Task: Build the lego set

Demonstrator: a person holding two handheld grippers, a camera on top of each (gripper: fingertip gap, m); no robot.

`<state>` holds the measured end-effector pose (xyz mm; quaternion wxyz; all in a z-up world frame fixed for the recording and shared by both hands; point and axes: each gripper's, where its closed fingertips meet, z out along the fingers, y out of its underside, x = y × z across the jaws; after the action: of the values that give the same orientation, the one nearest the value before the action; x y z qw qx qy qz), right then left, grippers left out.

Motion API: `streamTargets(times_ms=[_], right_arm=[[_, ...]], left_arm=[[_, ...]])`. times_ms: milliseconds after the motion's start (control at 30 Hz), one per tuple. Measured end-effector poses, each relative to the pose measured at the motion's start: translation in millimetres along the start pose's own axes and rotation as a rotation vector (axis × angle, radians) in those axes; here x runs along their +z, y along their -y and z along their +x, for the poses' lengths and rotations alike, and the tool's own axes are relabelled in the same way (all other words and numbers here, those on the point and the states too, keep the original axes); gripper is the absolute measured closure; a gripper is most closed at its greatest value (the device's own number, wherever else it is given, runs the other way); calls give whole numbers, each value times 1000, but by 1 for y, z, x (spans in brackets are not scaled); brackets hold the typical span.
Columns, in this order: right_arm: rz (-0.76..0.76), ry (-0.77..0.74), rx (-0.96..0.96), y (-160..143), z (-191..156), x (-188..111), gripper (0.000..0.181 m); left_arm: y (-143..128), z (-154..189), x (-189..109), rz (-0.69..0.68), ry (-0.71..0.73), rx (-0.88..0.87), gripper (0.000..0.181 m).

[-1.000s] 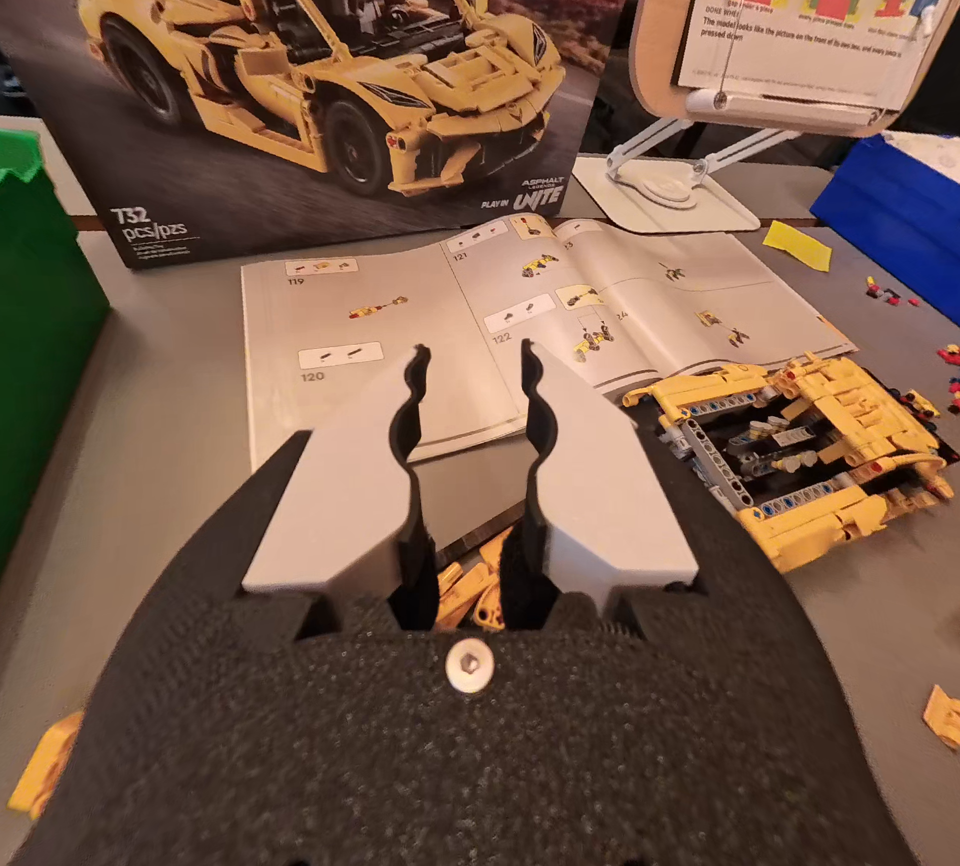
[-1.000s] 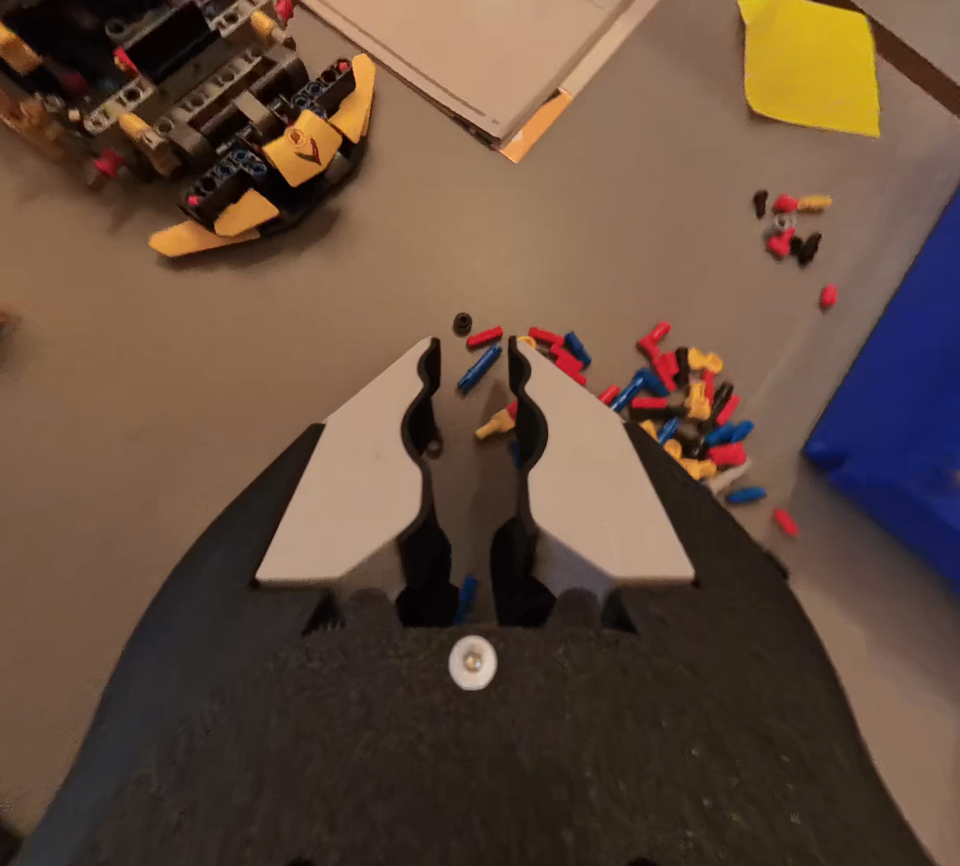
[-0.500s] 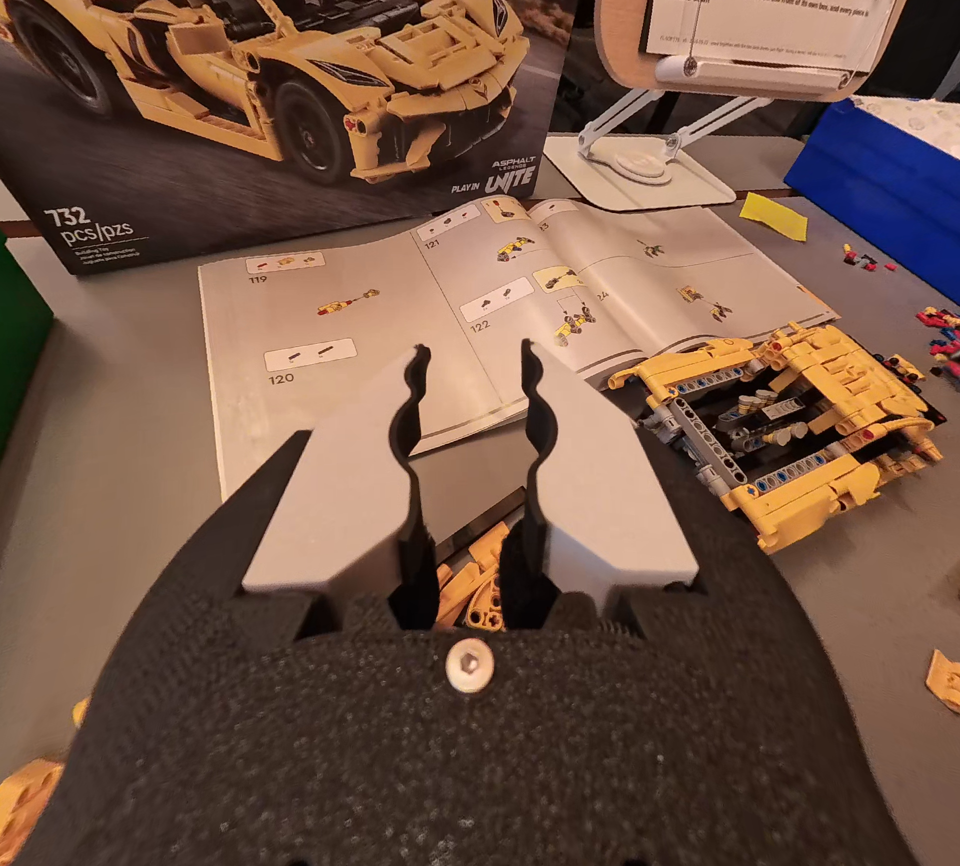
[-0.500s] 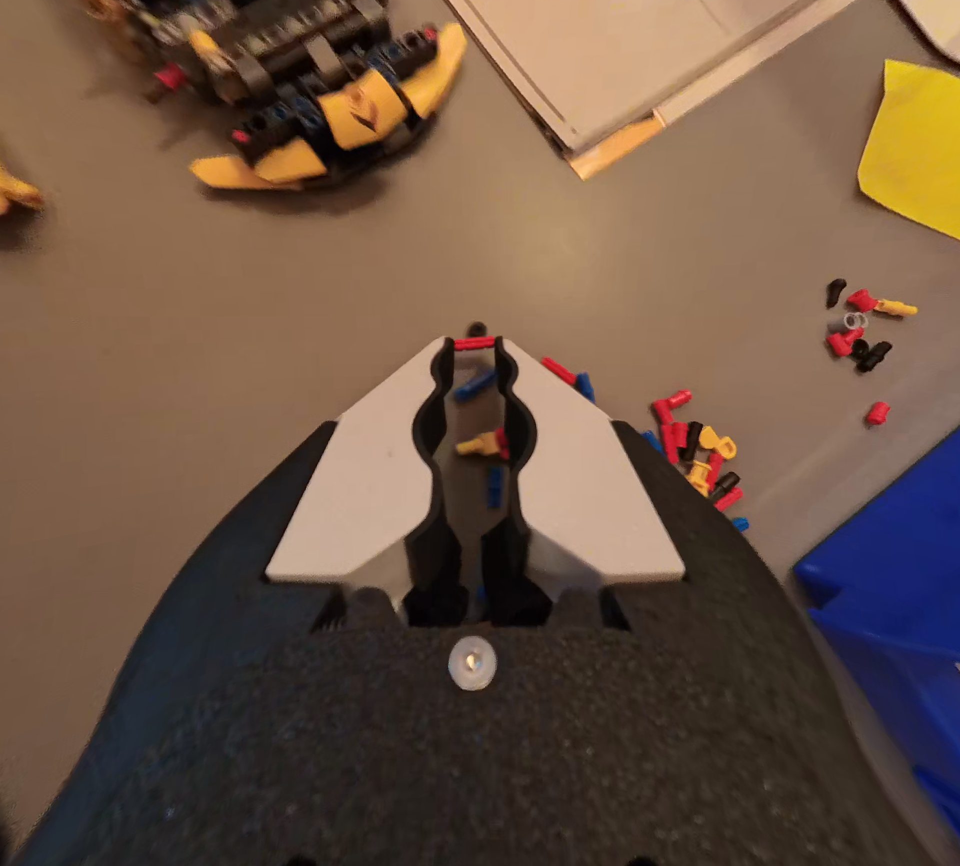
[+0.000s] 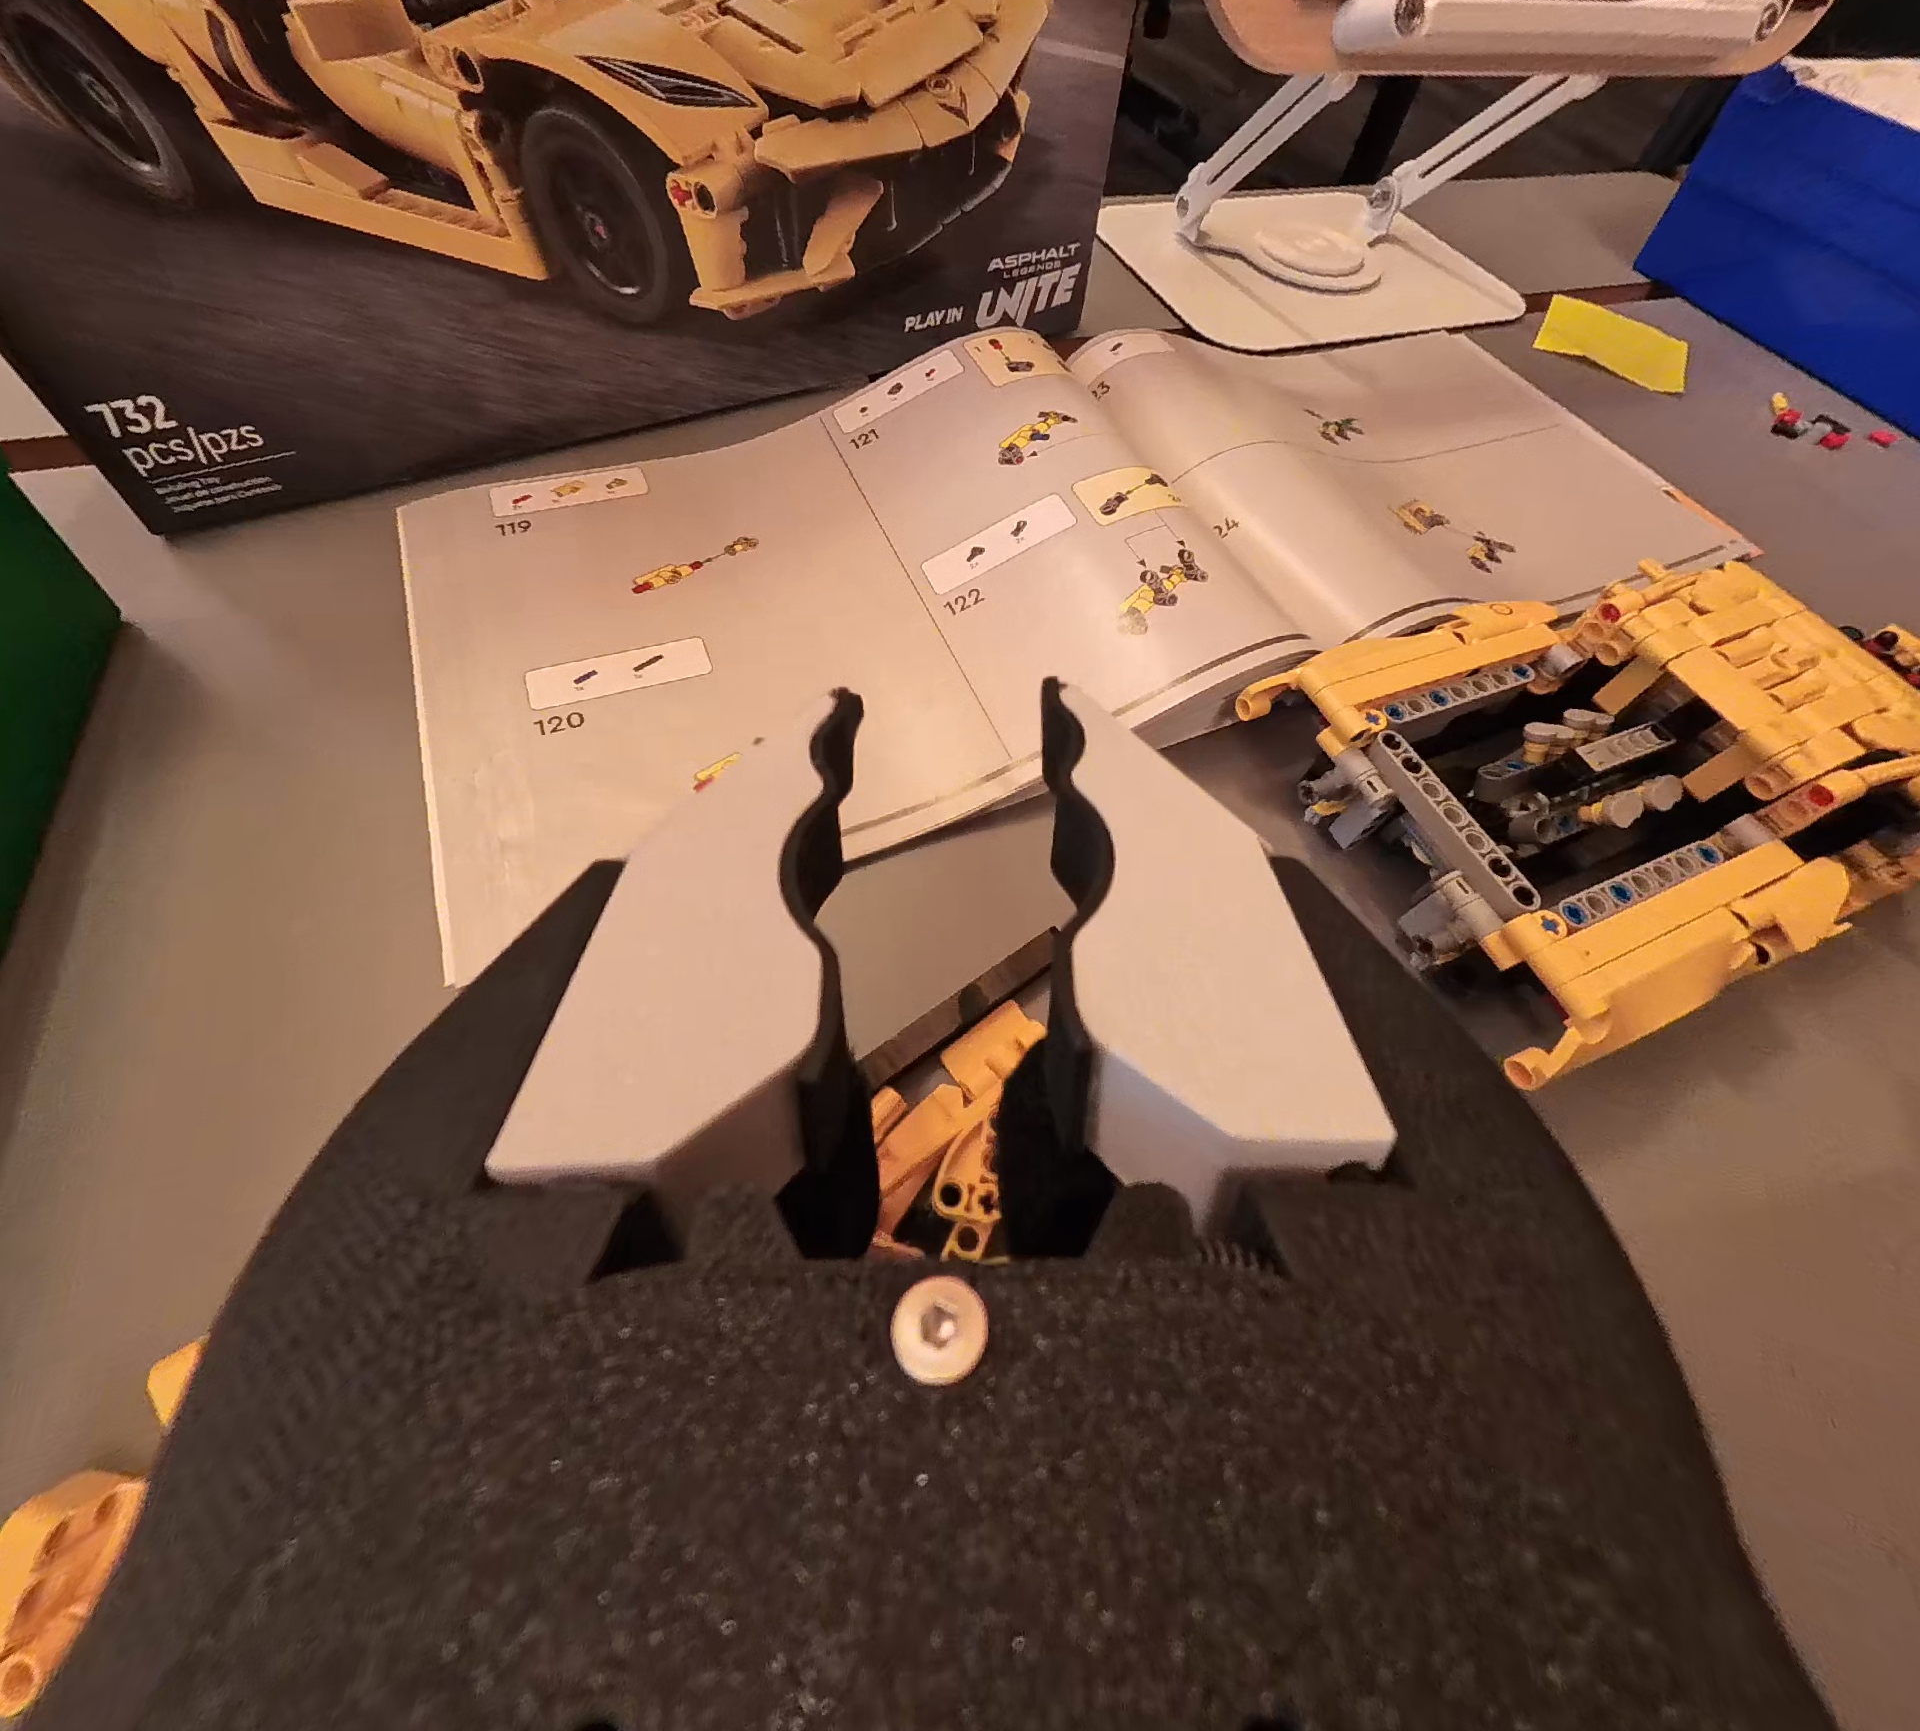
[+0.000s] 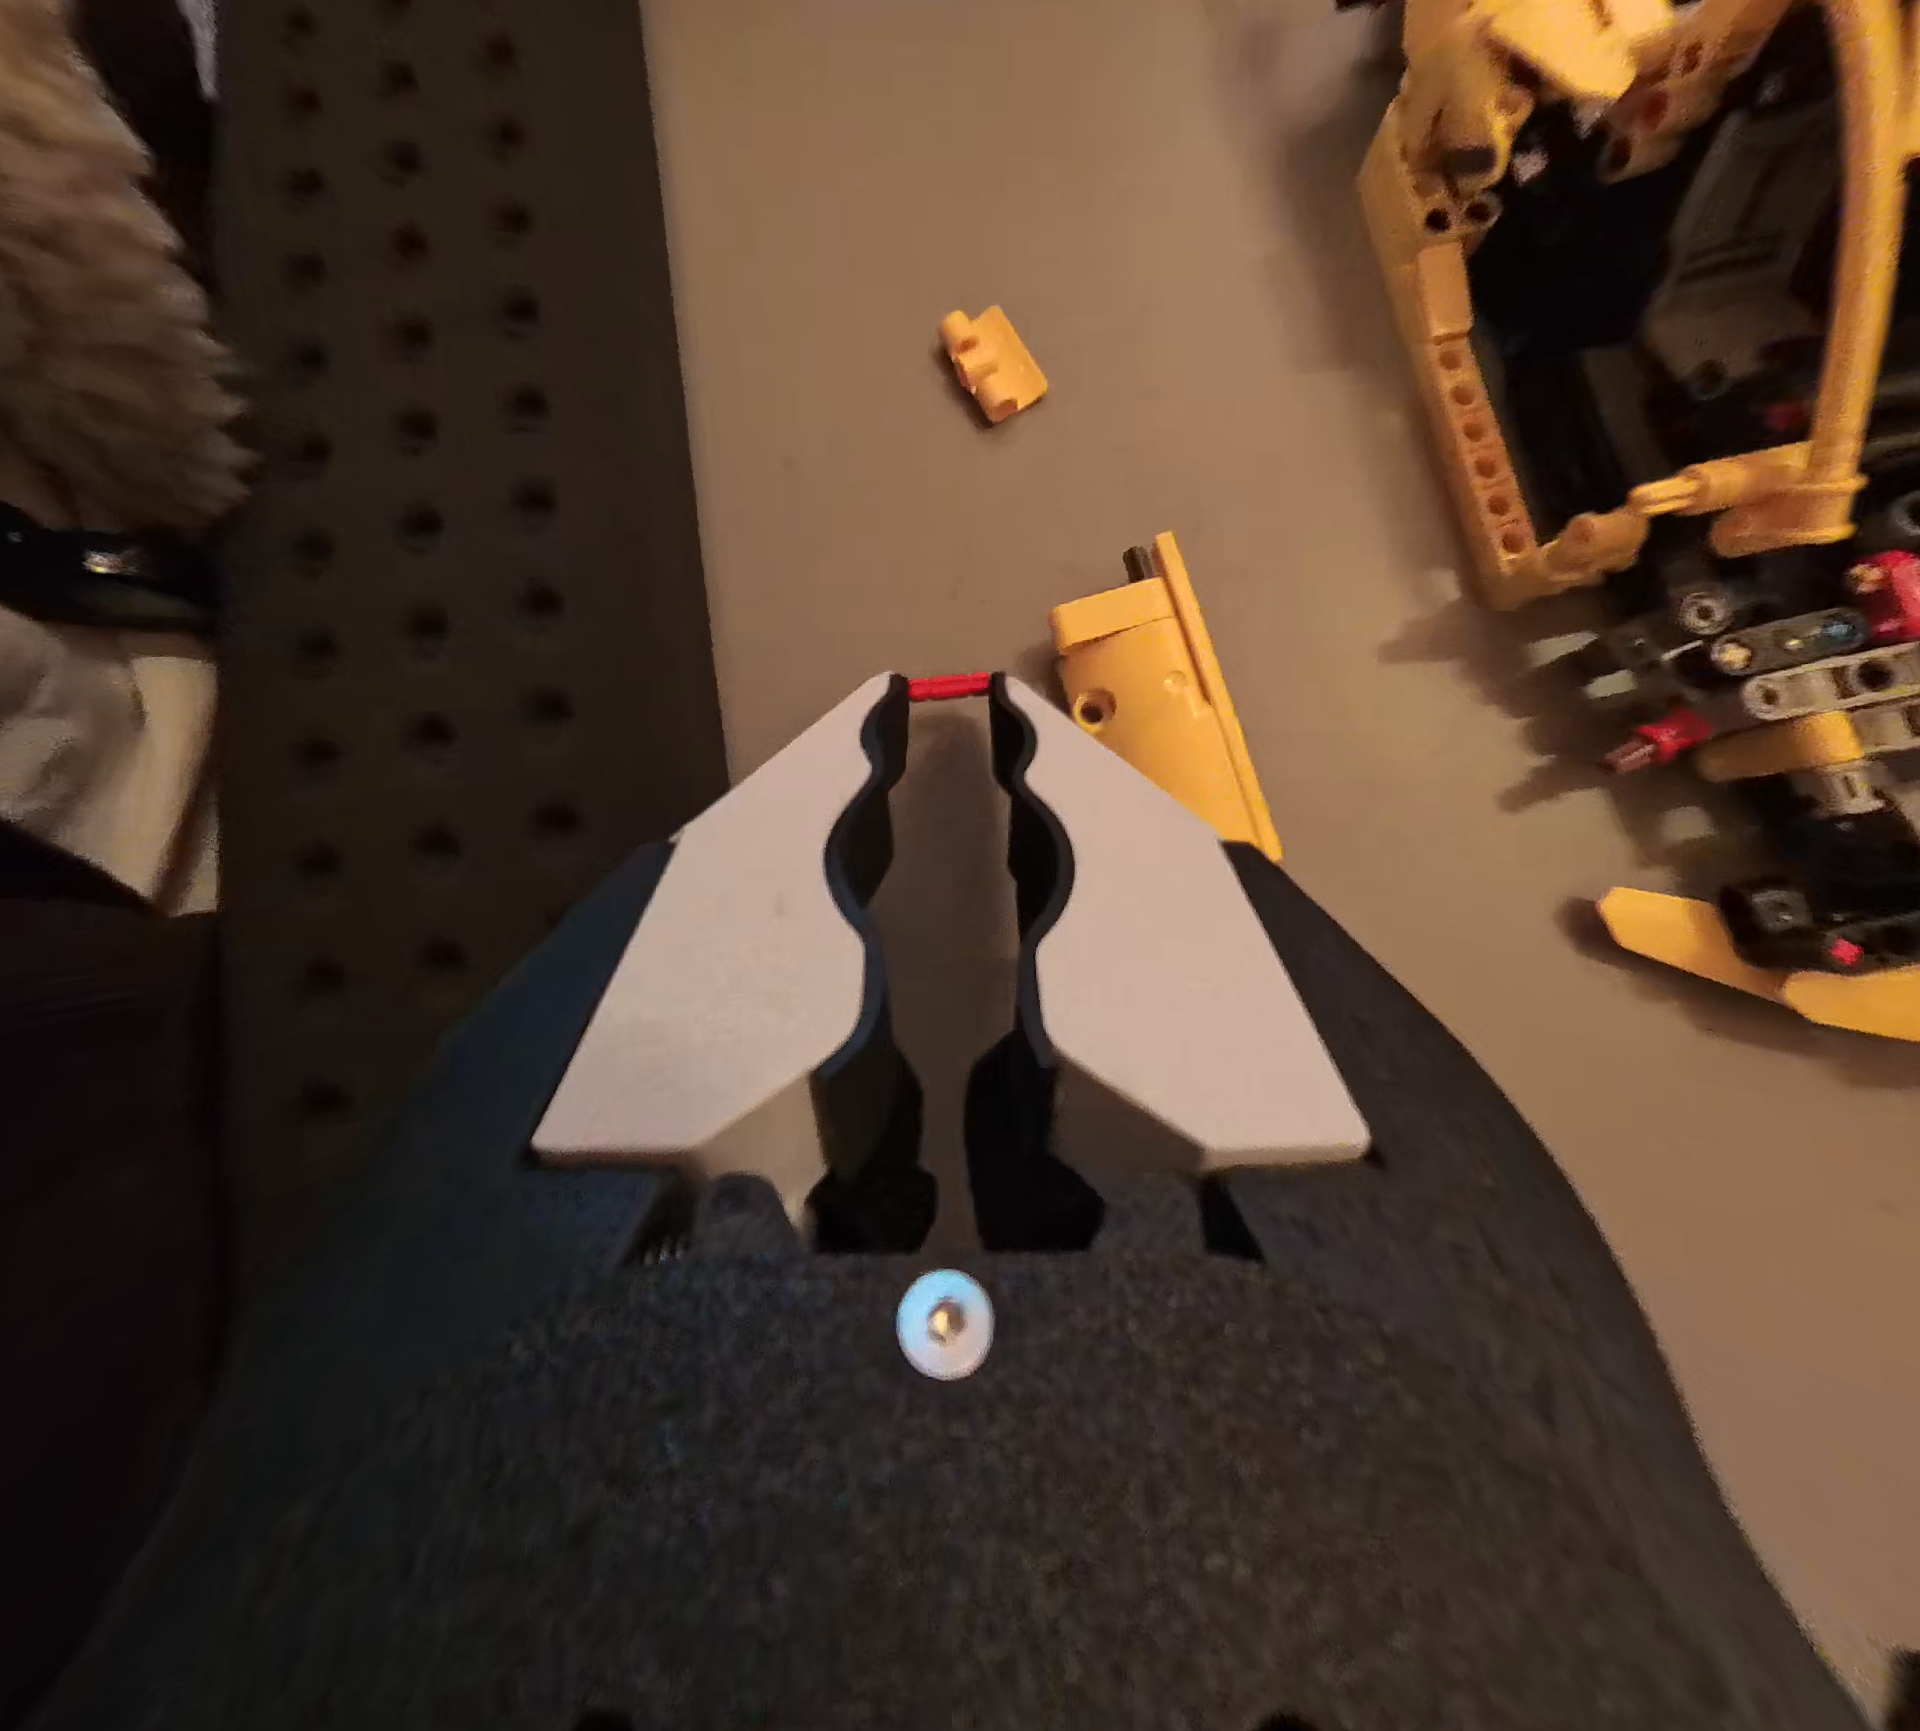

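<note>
Clearly printed set box (image 5: 436, 154), numbered booklet (image 5: 935, 580); wording omitted.

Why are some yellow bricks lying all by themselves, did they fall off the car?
Cannot tell if they fell. A small yellow connector brick and a flat yellow panel piece lie loose on the grey table, apart from the half-built yellow car model. Mid-build, loose parts look normal.

bare table (image 6: 935, 154) ahead, yellow panel (image 6: 1153, 694) just right (beside fingers), car model (image 6: 1621, 247) farther right
</note>
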<state>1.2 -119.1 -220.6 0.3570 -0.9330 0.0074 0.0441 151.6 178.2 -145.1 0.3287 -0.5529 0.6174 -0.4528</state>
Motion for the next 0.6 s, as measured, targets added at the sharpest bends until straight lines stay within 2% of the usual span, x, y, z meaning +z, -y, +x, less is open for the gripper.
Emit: streamTargets(times_ms=[200, 233, 333, 400, 500, 533, 600], right_arm=[[-40, -29, -13, -10, 4, 5, 166], [-35, -25, -3, -10, 4, 3, 160], [41, -35, 81, -5, 20, -28, 155], [51, -192, 133, -19, 68, -65, 156], [-27, -501, 247, -66, 158, -114, 158], [-38, -551, 308, -80, 177, -121, 157], [-36, -555, 418, -97, 195, -119, 155]], left_arm=[[-1, -1, -2, 3, 10, 4, 145], [-1, -1, -2, 2, 8, 2, 145], [-1, -1, -2, 3, 7, 2, 145], [-2, -1, -1, -2, 5, 0, 145], [-4, 0, 0, -7, 0, 2, 145], [-4, 0, 0, -9, 2, 5, 145], [-6, -1, 0, -13, 10, 12, 145]])
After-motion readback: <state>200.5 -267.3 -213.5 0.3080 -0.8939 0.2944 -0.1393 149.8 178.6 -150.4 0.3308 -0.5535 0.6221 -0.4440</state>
